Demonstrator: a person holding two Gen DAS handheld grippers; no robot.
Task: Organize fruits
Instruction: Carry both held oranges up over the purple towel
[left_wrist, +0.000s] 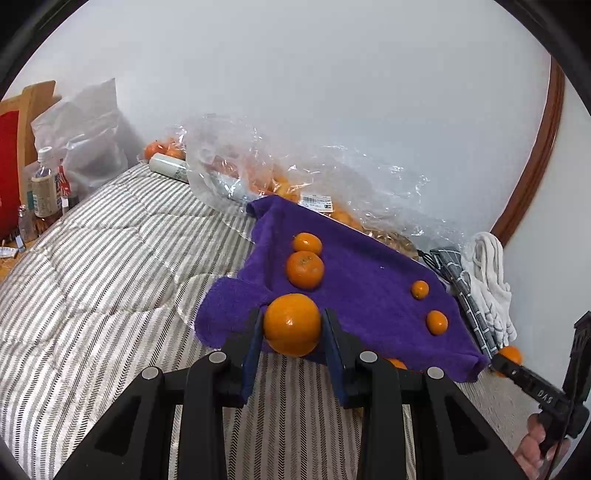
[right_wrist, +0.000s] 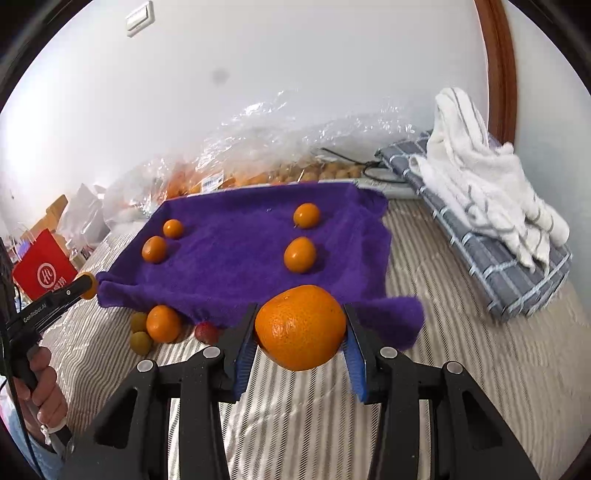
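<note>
My left gripper (left_wrist: 292, 325) is shut on an orange mandarin (left_wrist: 291, 323) above the near edge of a purple towel (left_wrist: 354, 280). Two mandarins (left_wrist: 305, 268) lie in a row on the towel's left side and two small ones (left_wrist: 436, 322) on its right. My right gripper (right_wrist: 300, 328) is shut on a larger orange (right_wrist: 301, 326) above the towel's (right_wrist: 236, 258) near right corner. Both rows also show in the right wrist view (right_wrist: 154, 249) (right_wrist: 300, 254). The left gripper with its mandarin shows there at the left (right_wrist: 86, 285).
A striped quilt (left_wrist: 92, 280) covers the bed. Clear plastic bags of oranges (left_wrist: 258, 173) lie along the wall. Folded grey and white cloths (right_wrist: 480, 206) lie at the right. An orange (right_wrist: 163, 323), two greenish fruits (right_wrist: 140, 341) and a red fruit (right_wrist: 207, 331) lie in front of the towel. Bottles (left_wrist: 44, 192) stand at far left.
</note>
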